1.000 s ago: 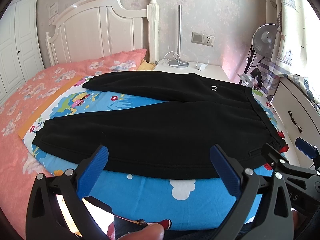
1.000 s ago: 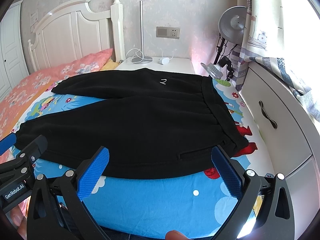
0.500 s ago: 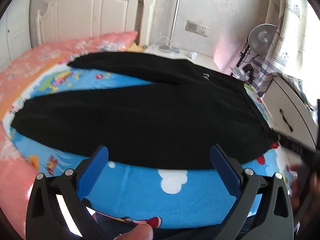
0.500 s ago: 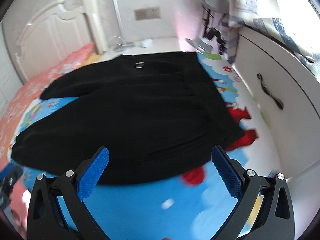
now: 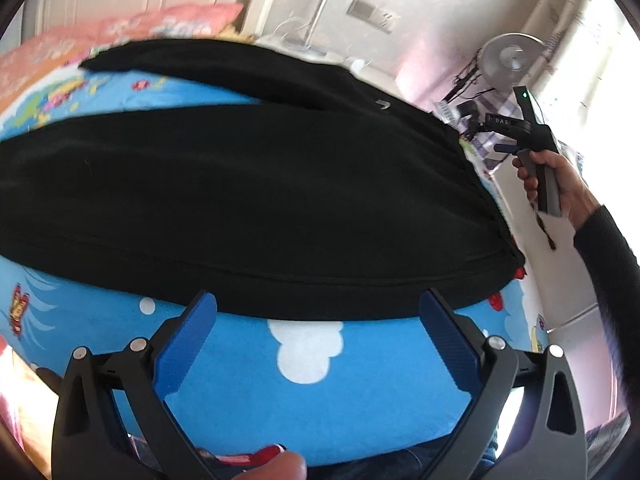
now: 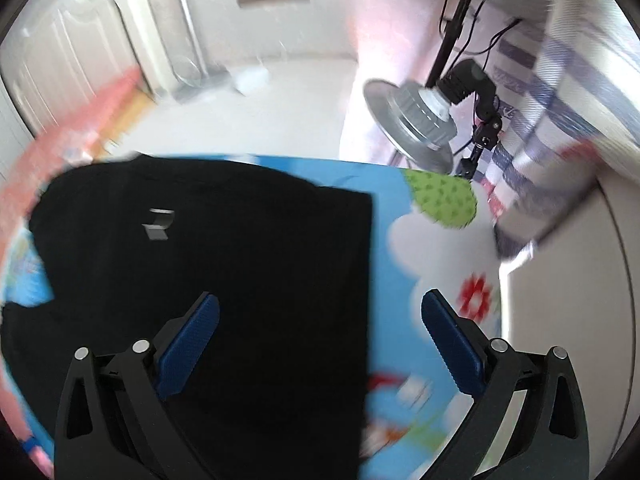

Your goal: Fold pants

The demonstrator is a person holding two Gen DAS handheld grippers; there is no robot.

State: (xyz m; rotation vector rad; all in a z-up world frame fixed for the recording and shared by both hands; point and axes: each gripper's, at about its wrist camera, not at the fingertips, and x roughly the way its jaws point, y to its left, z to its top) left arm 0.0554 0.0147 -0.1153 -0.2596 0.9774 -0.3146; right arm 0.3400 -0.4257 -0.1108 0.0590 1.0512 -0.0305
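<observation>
Black pants (image 5: pixel 248 196) lie flat on the cartoon-print blue sheet (image 5: pixel 308 384) of the bed, legs splayed. Left hand-held gripper (image 5: pixel 318 344) hovers at the pants' near edge, fingers apart, empty. Right hand-held gripper (image 6: pixel 320 338) straddles the waistband edge, fingers apart, gripping nothing.

The bed (image 5: pixel 48 46) carried a pink flowered cover at the upper left of the frame. On it lay a blue cartoon sheet (image 5: pixel 312 376) with white clouds. The black pants (image 5: pixel 248 200) lay flat on this sheet, both legs reaching toward the left, the waistband at the right.
</observation>
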